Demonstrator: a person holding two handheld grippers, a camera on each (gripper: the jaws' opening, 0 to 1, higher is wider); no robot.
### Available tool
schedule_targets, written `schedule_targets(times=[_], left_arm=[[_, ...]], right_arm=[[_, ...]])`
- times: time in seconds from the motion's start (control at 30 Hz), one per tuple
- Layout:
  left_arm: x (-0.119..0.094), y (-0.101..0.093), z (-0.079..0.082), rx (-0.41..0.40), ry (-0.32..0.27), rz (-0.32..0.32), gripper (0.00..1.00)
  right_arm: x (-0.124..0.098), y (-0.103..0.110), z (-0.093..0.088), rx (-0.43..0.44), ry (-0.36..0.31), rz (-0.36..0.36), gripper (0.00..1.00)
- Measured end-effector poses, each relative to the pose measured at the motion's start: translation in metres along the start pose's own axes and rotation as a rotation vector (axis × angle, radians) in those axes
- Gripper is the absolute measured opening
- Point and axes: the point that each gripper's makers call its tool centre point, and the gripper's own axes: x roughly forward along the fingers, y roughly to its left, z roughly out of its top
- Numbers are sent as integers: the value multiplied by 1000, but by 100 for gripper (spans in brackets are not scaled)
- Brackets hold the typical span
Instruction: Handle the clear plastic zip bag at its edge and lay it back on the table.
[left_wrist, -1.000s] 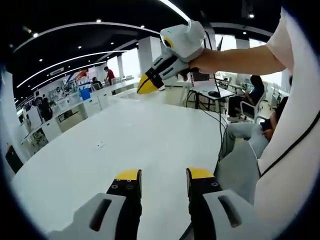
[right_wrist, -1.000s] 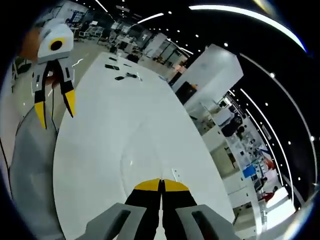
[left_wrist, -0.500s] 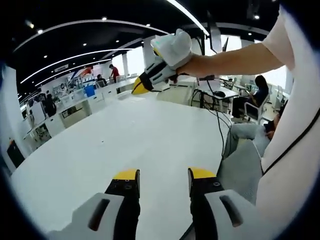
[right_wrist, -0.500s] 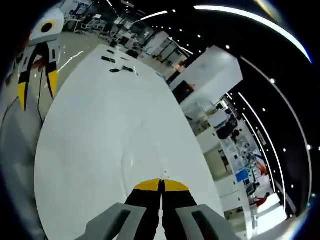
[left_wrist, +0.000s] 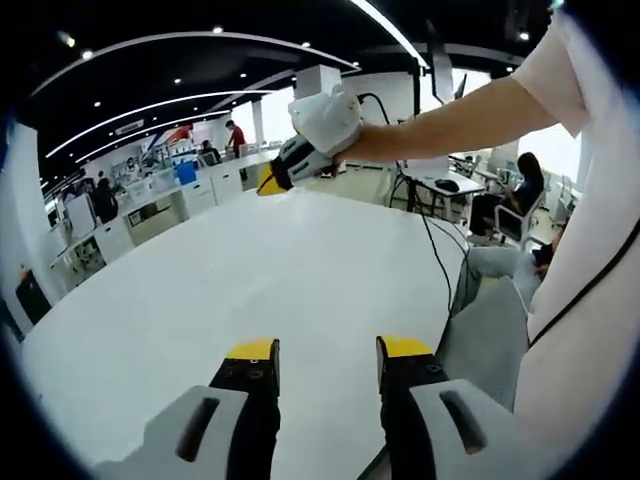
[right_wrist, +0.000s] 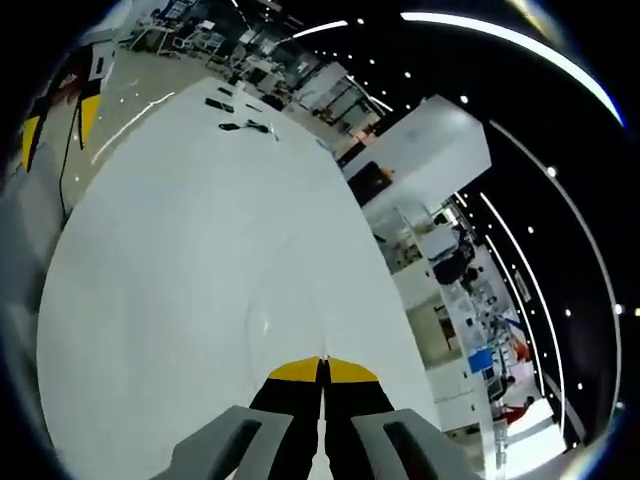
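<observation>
Bench (left_wrist: 200, 300) stretches white under both tools. Right hand-held gripper (right_wrist: 322, 366), jaws pressed together, has swung farther out over it; left hand-held gripper (left_wrist: 325, 350) stays wide. Where the zip bag lies, I cannot tell, so progress is unclear.

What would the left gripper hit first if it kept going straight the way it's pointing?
Probably the bare white table top: the left gripper, jaws apart, points low across it, with nothing lying in its line. Depth is unclear.
</observation>
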Motion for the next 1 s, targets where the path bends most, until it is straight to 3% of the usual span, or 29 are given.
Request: schedule_targets(times=[0.03, 0.2, 0.4, 0.73, 1.0], left_arm=[[2, 1, -2, -10, 6, 2, 36], [5, 0, -4, -23, 11, -2, 36], [7, -1, -8, -33, 21, -9, 36], [11, 2, -13, -34, 27, -19, 36], [10, 1, -15, -37, 30, -19, 36]], right_arm=[[6, 9, -9, 0, 8, 3, 0], [12, 35, -18, -16, -4, 32, 0], [14, 65, -20, -44, -32, 53, 0], [15, 125, -30, -11, -32, 114, 0], [16, 157, -29, 0, -30, 139, 0]])
